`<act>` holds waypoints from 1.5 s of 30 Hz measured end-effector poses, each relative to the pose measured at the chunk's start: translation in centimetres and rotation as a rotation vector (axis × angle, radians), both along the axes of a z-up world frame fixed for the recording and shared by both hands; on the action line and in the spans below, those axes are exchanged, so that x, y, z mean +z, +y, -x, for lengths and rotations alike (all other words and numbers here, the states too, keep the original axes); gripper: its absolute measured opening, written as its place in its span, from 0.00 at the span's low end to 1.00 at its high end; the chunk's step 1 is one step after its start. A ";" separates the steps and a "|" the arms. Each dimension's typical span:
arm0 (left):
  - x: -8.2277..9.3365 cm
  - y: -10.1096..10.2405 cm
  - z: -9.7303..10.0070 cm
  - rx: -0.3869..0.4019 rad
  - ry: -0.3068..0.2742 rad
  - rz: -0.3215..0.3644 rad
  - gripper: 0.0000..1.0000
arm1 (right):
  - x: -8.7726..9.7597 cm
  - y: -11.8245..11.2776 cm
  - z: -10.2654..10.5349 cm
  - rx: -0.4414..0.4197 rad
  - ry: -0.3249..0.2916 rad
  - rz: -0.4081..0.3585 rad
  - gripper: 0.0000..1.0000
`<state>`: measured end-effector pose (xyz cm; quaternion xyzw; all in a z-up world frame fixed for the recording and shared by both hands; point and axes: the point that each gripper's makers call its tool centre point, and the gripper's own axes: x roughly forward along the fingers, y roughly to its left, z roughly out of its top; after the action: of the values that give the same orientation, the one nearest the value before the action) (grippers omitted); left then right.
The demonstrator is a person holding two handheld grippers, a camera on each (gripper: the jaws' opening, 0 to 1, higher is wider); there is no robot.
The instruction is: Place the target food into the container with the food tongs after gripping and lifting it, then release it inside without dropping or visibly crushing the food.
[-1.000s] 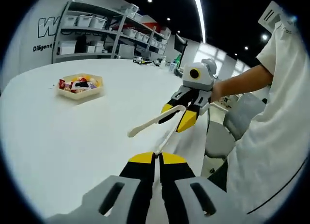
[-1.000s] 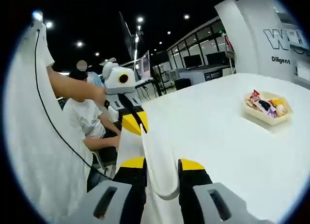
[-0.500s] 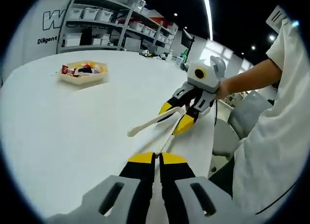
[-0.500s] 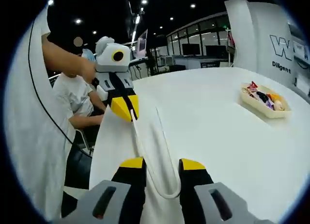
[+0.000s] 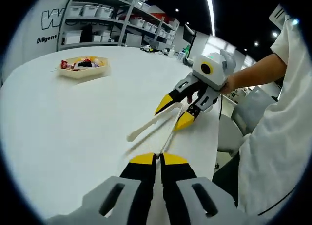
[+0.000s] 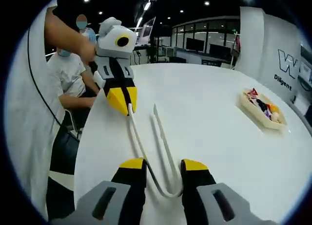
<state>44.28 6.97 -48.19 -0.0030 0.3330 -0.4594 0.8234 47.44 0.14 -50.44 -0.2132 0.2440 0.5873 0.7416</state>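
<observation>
The left gripper (image 5: 156, 159), with black fingers tipped in yellow, was pressed together on the tip of one arm of the pair of white plastic food tongs (image 5: 152, 127), as seen in the left gripper view. In the right gripper view the same gripper (image 6: 124, 102) reached in from the left, its yellow tips pinched on the end of the left tong arm.

The right gripper (image 6: 163, 164) had its fingers spread apart on either side of the tongs' curved hinge end (image 6: 156, 149); the fingers lay just beside the arms, and whether they touched them could not be told. In the left gripper view this gripper (image 5: 175, 110) showed open fingers astride the far end of the tongs, held by a person's hand (image 5: 229, 84).

The tongs lay low over the broad white round tabletop (image 5: 73, 122), their second arm free. The pale shallow tray of wrapped snacks (image 5: 82, 66) sat well apart from both grippers, toward the far side; the right gripper view had it (image 6: 263, 108) on the right.
</observation>
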 end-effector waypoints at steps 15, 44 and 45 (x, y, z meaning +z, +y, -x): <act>0.3 0.2 0.0 0.036 -0.026 -0.031 0.04 | 0.1 -0.6 -0.1 -0.035 -0.044 0.026 0.27; 4.3 3.0 -2.1 0.206 -0.151 -0.030 0.45 | 4.6 -3.6 -1.6 -0.299 0.004 -0.095 0.44; 4.6 3.0 -2.2 0.214 -0.161 -0.030 0.47 | 4.9 -3.6 -1.7 -0.318 0.020 -0.103 0.47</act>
<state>46.48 9.93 -43.56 0.0109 0.2704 -0.3624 0.8919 49.10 -3.48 -45.57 -0.1277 0.2515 0.4764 0.8328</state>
